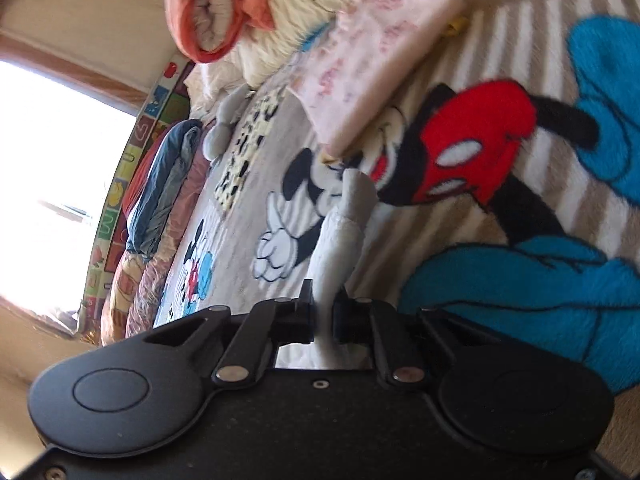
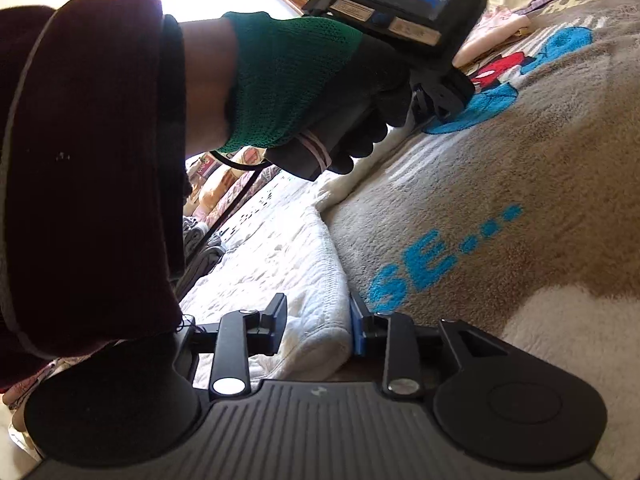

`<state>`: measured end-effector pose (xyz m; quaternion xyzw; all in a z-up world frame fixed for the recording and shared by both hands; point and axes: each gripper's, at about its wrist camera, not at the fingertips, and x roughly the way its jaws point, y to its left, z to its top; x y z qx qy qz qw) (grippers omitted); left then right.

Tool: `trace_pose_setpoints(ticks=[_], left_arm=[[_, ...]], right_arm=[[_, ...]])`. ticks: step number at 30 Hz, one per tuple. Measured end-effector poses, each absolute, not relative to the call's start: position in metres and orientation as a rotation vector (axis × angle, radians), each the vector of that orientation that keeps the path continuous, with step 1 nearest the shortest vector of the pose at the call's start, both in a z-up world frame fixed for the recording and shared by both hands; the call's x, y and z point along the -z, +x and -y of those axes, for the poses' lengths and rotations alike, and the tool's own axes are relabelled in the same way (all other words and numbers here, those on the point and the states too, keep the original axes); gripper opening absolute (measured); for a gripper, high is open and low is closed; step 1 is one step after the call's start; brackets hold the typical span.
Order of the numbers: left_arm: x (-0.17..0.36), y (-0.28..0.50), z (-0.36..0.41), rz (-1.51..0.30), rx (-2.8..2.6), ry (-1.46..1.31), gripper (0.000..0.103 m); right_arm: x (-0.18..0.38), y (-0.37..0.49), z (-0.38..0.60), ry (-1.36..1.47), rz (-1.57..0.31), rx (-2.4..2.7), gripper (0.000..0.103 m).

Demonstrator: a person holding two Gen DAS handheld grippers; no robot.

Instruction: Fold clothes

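Left gripper (image 1: pixel 323 312) clamped on grey-white sock (image 1: pixel 346 232), limp, stretched across cartoon blanket (image 1: pixel 500 240). Right gripper (image 2: pixel 318 326) part open astride white quilted garment (image 2: pixel 288 264) at blanket edge, pads clear.

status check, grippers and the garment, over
Left gripper shut on grey-white garment. Right gripper open astride white cloth edge. Folded pink piece on cartoon blanket ahead; nothing blocking.

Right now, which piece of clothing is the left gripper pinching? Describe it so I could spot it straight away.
Start at the cartoon-mouse blanket that covers the bed. Near its middle, by the mouse's white glove, a narrow grey-and-white garment runs down into the left gripper, whose jaws are shut on it. Unlike the folded pink cloth beyond it, it is pale grey, long and unfolded.
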<state>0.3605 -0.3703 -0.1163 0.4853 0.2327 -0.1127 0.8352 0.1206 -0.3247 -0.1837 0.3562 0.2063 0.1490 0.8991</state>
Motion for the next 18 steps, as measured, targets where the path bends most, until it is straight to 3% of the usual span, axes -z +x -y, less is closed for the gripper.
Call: trace_pose_setpoints(ticks=[2, 5, 11, 18], left_arm=[[0.087, 0.365, 0.350, -0.491, 0.244, 0.916, 0.006], [0.042, 0.371, 0.315, -0.484, 0.250, 0.737, 0.006], [-0.015, 0.360, 0.229, -0.456, 0.237, 0.420, 0.006], [-0.032, 0.352, 0.119, -0.453, 0.193, 0.124, 0.006]], right_arm=[[0.181, 0.120, 0.324, 0.745, -0.408, -0.334, 0.033], [0.166, 0.116, 0.315, 0.651, -0.374, -0.335, 0.021], [0.136, 0.107, 0.285, 0.448, -0.319, -0.373, 0.020], [0.119, 0.111, 0.225, 0.182, -0.331, -0.416, 0.020]])
